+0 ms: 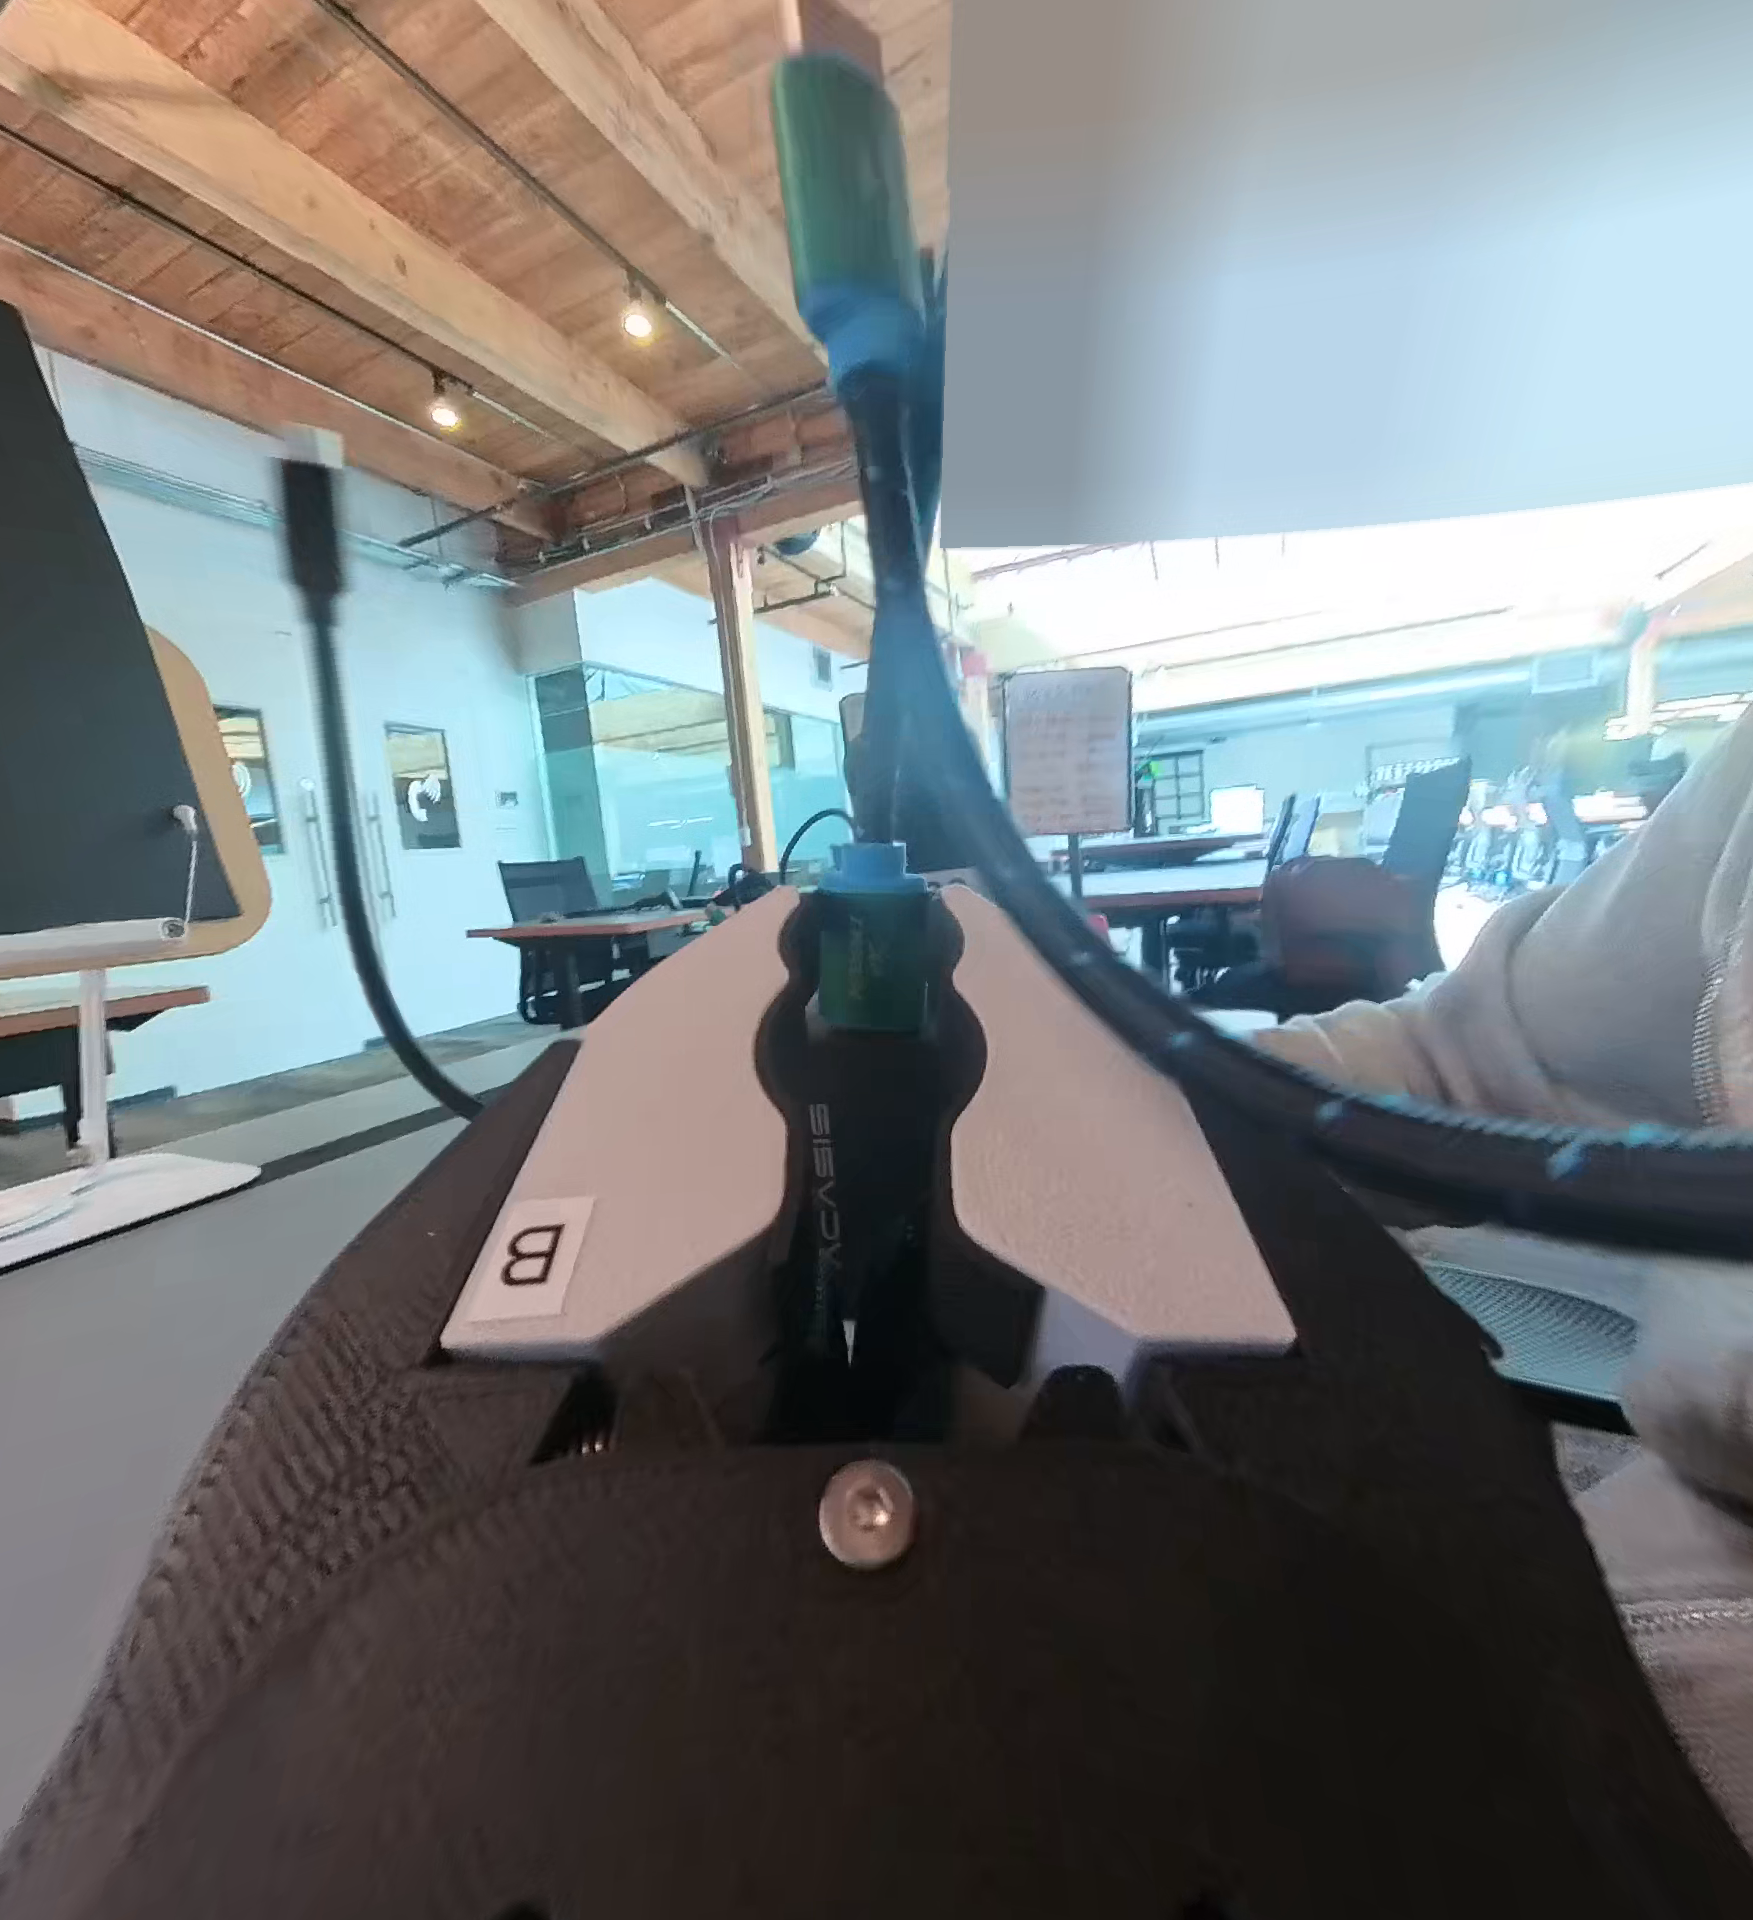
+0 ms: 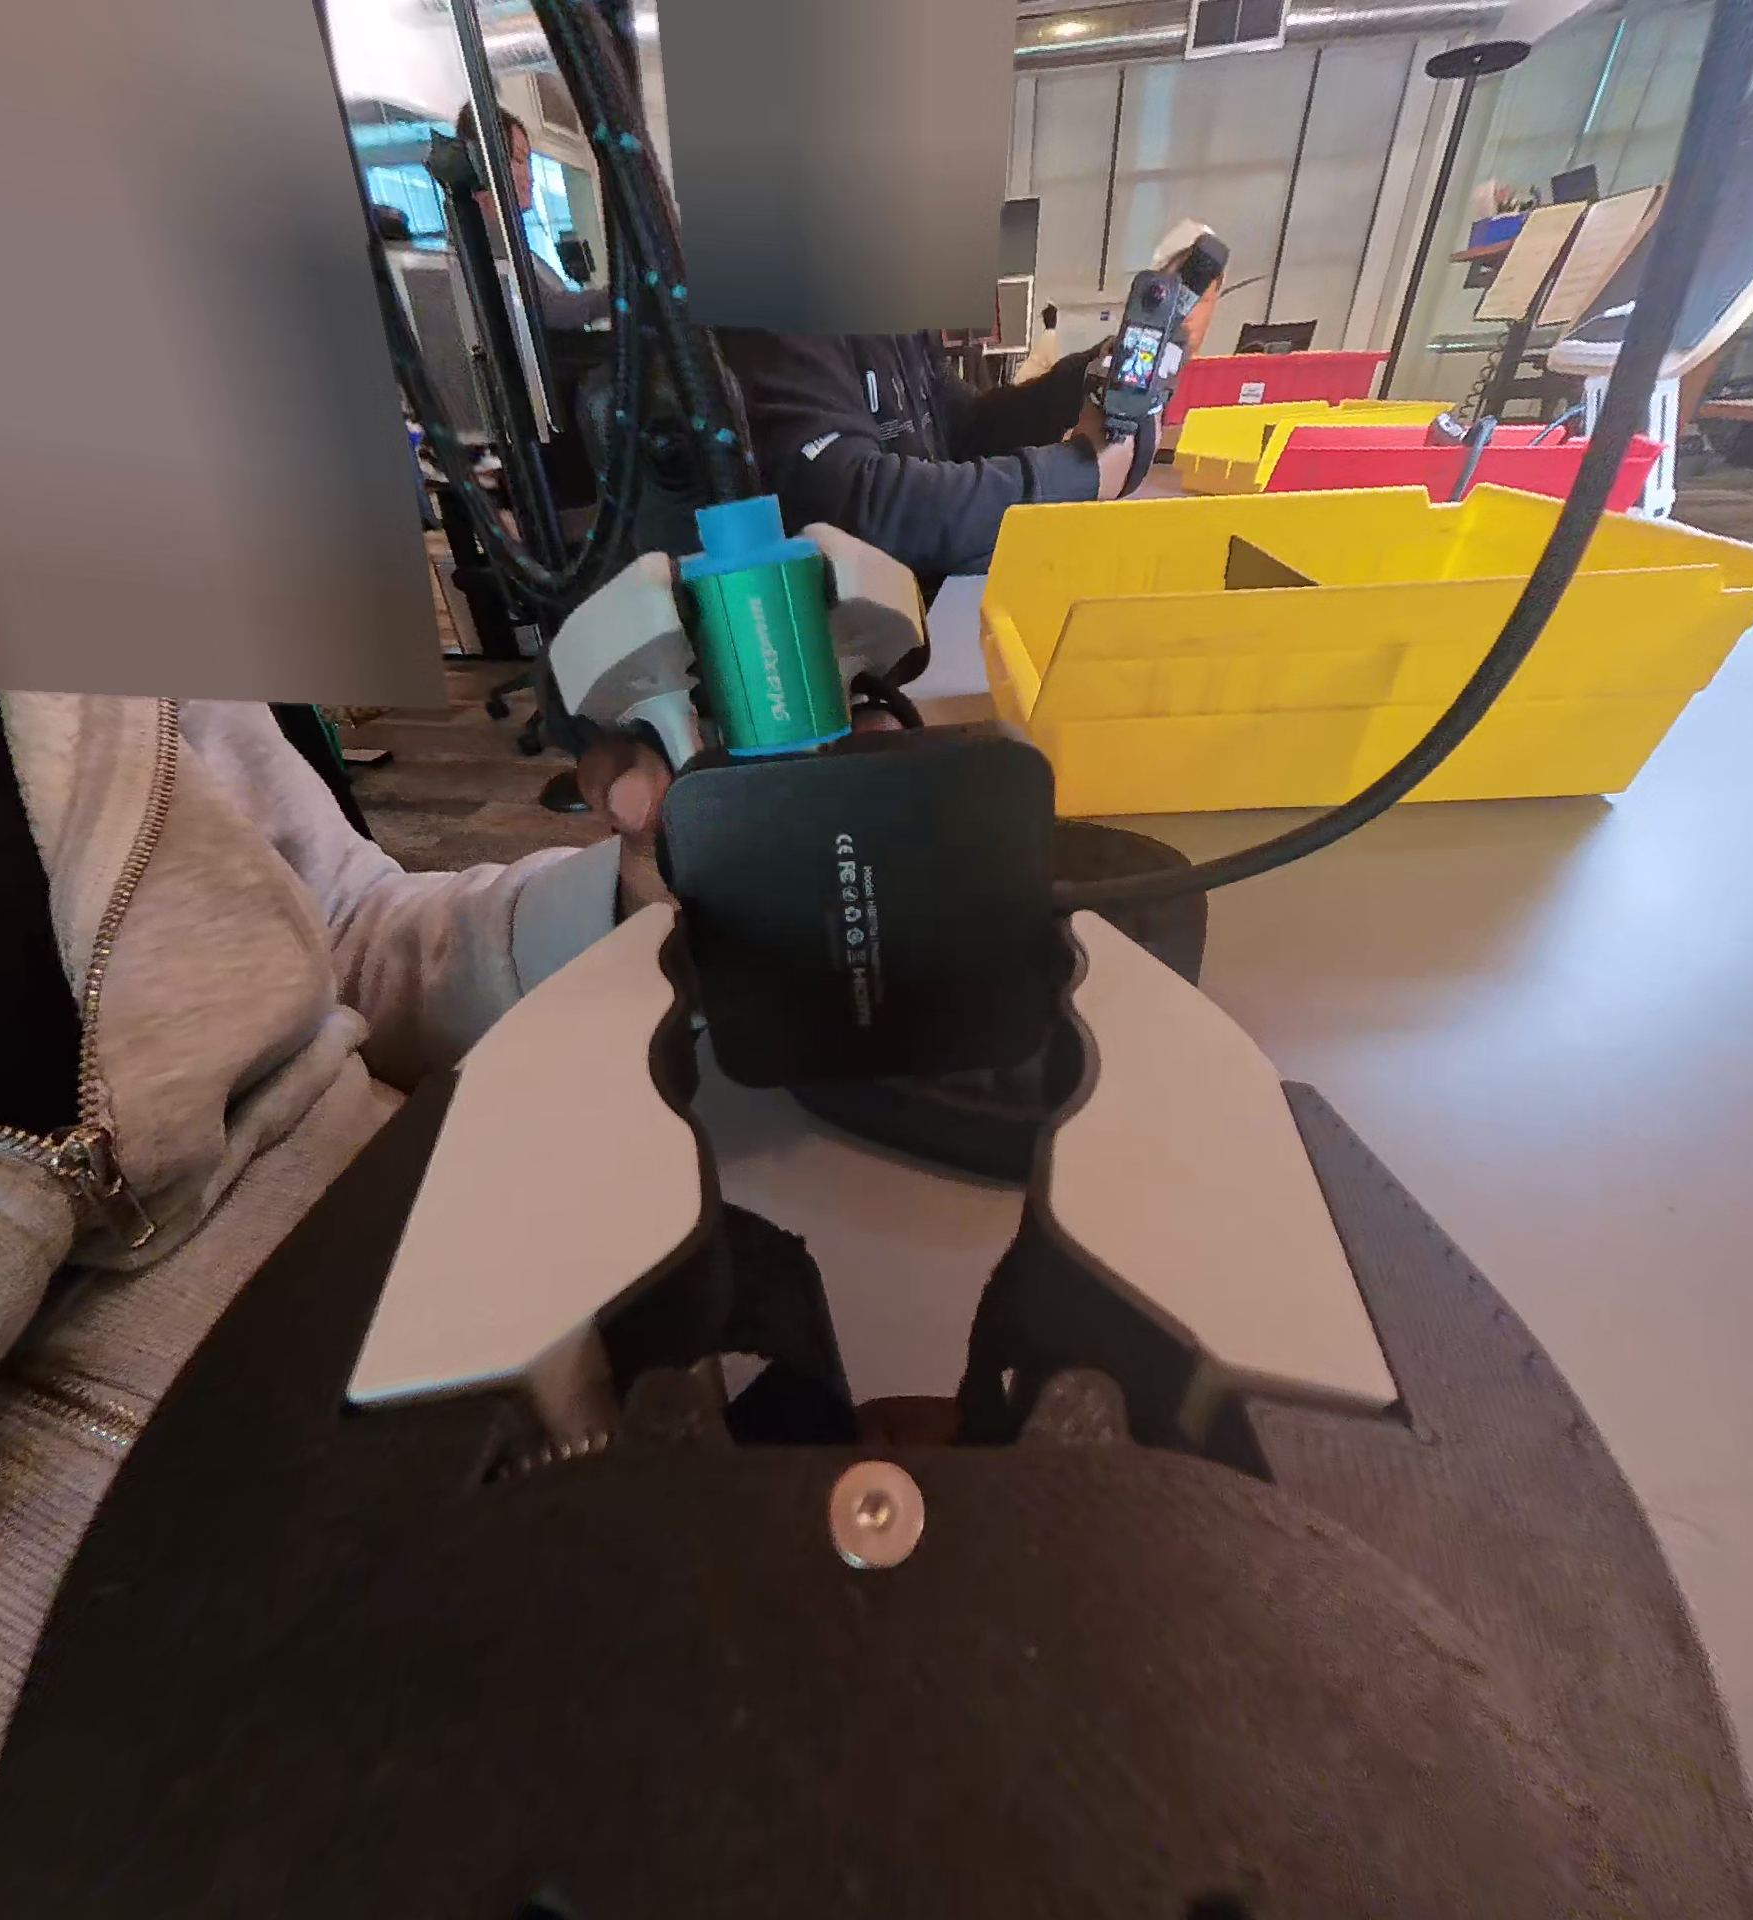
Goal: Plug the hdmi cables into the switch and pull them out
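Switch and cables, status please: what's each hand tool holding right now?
Left gripper shut on green plug, seated at switch. Right gripper shut on switch. Second green plug hangs loose. Nothing in the way.

A ceiling of bare wooden beams (image 1: 352, 208) carries small track spotlights (image 1: 637, 320) above a pale wall (image 1: 498, 707) with glass-fronted rooms. Below that ceiling stand desks with dark office chairs (image 1: 550, 935) and a whiteboard on a stand (image 1: 1067, 748). On the grey worktop (image 2: 1537, 987) sit yellow bins (image 2: 1371, 644) and, behind them, red bins (image 2: 1454, 457).
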`<state>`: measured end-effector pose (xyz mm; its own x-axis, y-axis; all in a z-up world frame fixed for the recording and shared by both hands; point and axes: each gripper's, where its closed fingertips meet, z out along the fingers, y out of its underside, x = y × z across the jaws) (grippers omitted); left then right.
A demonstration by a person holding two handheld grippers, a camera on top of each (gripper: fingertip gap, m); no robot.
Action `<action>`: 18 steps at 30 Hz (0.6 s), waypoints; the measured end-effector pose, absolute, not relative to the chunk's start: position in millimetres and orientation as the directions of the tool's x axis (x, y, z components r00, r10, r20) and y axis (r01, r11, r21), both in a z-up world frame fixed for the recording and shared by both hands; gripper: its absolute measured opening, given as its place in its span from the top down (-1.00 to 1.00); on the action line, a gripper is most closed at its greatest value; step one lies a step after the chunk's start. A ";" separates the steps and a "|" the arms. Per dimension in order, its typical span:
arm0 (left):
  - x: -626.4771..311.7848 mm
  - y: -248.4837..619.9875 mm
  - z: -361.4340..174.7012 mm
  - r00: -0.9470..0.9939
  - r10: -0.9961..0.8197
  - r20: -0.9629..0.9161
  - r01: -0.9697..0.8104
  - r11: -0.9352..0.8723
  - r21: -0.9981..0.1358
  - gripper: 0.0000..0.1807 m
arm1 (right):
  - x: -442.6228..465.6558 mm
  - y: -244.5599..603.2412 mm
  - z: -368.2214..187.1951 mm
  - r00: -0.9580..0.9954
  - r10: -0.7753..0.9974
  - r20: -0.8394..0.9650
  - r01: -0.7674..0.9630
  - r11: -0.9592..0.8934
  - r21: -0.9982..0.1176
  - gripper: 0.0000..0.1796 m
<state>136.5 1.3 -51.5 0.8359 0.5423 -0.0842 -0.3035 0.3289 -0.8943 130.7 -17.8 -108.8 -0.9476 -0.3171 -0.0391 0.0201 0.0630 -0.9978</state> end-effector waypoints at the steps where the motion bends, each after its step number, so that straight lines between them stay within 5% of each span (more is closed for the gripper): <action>1: 136.2 2.3 -52.7 0.835 0.543 -0.085 -0.303 0.325 -0.896 0.79 | 130.8 -18.6 -110.3 -0.949 -0.313 -0.034 0.011 0.074 -0.997 0.28; 8: 135.2 -5.5 -49.6 0.842 0.538 -0.043 -0.301 0.402 -0.865 0.80 | 129.0 -22.8 -108.4 -0.956 -0.291 -0.035 0.012 0.078 -0.997 0.28; 15: 138.7 -51.9 -29.0 0.882 0.444 0.161 -0.258 0.738 -0.624 0.80 | 119.2 -26.0 -83.0 -0.980 -0.199 -0.030 0.045 -0.072 -0.996 0.22; 18: 142.0 -73.2 -24.8 0.915 0.342 0.216 -0.203 0.850 -0.486 0.80 | 130.2 -35.0 -102.8 -0.907 -0.321 -0.272 0.273 0.042 -0.961 0.04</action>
<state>142.0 -73.2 -24.8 0.9146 0.3417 0.2162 -0.2029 0.8503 -0.4856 130.2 -35.0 -102.8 -0.9074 -0.3207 -0.2718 0.2731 0.0418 -0.9611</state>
